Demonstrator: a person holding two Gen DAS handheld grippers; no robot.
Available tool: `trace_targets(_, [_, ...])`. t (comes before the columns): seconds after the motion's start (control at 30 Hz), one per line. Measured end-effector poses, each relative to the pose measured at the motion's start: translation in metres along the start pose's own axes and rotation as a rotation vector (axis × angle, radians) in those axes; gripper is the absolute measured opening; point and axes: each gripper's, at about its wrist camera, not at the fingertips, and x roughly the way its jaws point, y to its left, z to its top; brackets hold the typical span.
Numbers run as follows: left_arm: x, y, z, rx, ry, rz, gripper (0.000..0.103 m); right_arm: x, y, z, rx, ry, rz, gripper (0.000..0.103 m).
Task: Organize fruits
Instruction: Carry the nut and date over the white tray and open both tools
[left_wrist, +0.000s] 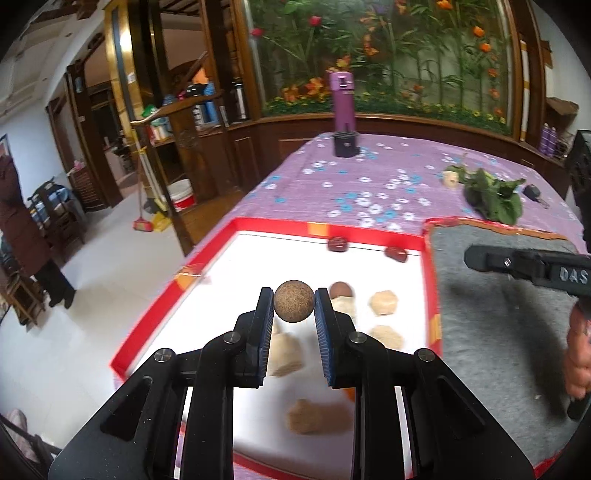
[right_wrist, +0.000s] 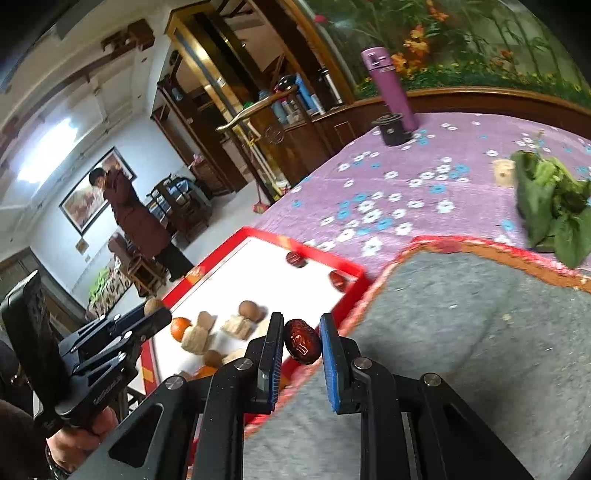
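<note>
Above the red-rimmed tray (left_wrist: 325, 226), a round, speckled brown fruit (left_wrist: 294, 301) is pinched between the nearly closed fingers of the left gripper (left_wrist: 294, 306). A wrinkled, glossy dark red date (right_wrist: 302, 346) is clamped likewise by the right gripper (right_wrist: 302, 341), over the tray's edge beside the grey mat (right_wrist: 480, 332). Within the white tray are seen two more dates (left_wrist: 338, 244), pale beige lumps (left_wrist: 384, 303) and an orange (right_wrist: 180, 328).

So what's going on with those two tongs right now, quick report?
Left tongs shut on a brown round fruit over the red-edged tray. Right tongs shut on a dark red date beside the grey mat. Nothing blocking.
</note>
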Motion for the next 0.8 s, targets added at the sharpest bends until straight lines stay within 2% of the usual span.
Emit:
trace_targets(0.2, [0.003,0.013,-0.006,0.0,-0.01,0.048,0.022,0.02,0.038,-0.008,-0.026,0.022,0.033,0.019])
trace_targets(0.4, [0.009,0.023,-0.01,-0.007,-0.01,0.077,0.022,0.036,0.066,-0.022,-0.073,0.025,0.021,0.019])
trace_targets(0.8, [0.022,0.031,-0.015,-0.015,0.001,0.106,0.022,0.054,0.073,-0.034,-0.121,0.062,-0.009,0.019])
